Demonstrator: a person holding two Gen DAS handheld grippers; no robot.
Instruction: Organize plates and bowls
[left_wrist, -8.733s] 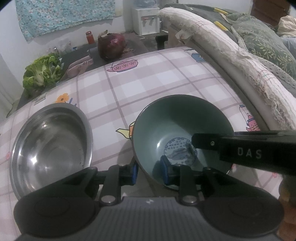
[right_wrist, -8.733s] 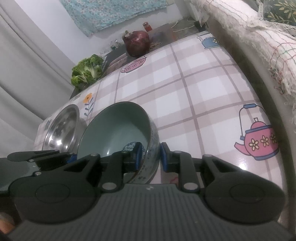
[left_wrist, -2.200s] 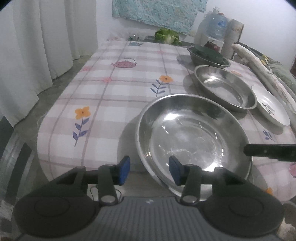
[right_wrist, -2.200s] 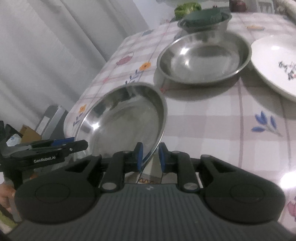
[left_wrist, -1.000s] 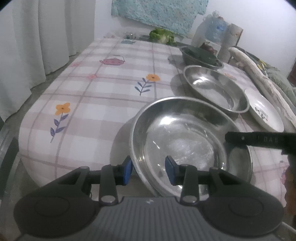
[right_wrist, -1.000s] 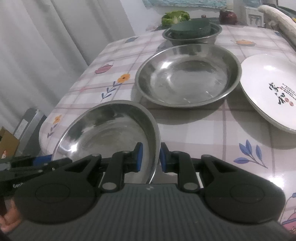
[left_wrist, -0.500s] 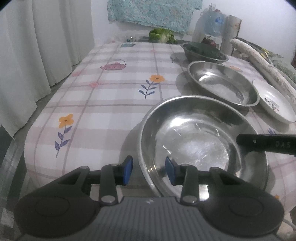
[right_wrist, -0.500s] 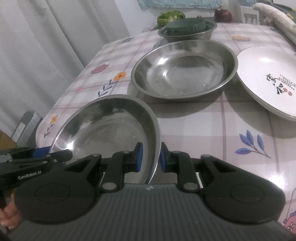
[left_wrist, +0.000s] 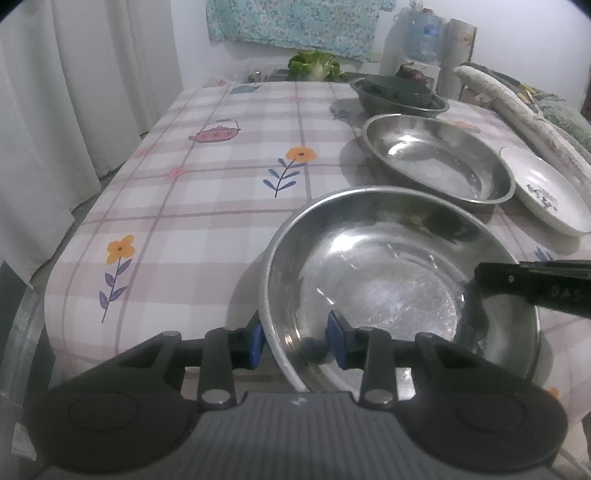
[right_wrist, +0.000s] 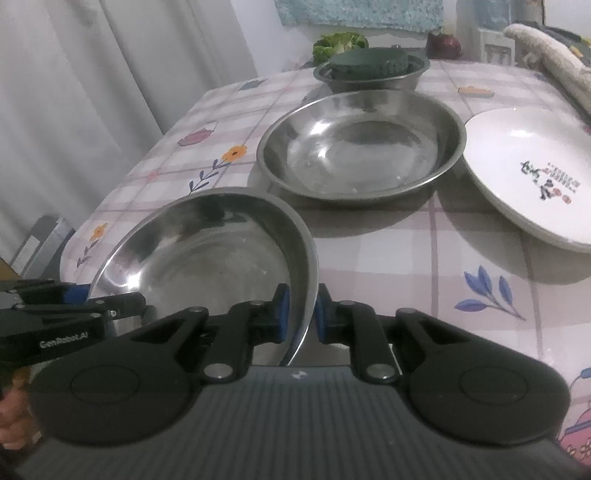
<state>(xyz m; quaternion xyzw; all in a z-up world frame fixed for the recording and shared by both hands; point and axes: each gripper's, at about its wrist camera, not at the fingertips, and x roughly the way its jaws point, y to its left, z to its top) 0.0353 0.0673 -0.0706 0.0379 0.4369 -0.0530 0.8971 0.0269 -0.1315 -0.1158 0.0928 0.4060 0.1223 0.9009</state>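
Closest to me, at the near edge of the worktop (left_wrist: 207, 192), my two tools share one steel pan (left_wrist: 388, 280). My right tool (right_wrist: 300, 314) is pressed together on the pan's rim, pinching the thin metal between its blue pads; its jaws have just been closing down to that pinch, with the rim between them. My left tool (left_wrist: 295, 338) straddles the rim on the opposite side, one pad outside the wall and one inside. The outer pad looks to be touching the wall, but I cannot tell whether the inner pad presses, so I cannot call that side a firm pinch. Its jaws are only partly drawn in.

I judge the step in hand to be taking hold of this near pan with both tools, ready to lift it. It sits at the front corner, and I cannot tell whether its base is off the cloth.

Just beyond it lies a second steel pan (right_wrist: 360, 147), wide and empty, the likely place to nest the first. To its right is a white plate (right_wrist: 528, 177) with printed marks. Farther back a steel bowl (right_wrist: 371, 75) holds a dark green bowl (right_wrist: 367, 62).

Next, I would firm up the left pinch, raise both sides evenly, carry the pan forward and lower it level into the second pan.
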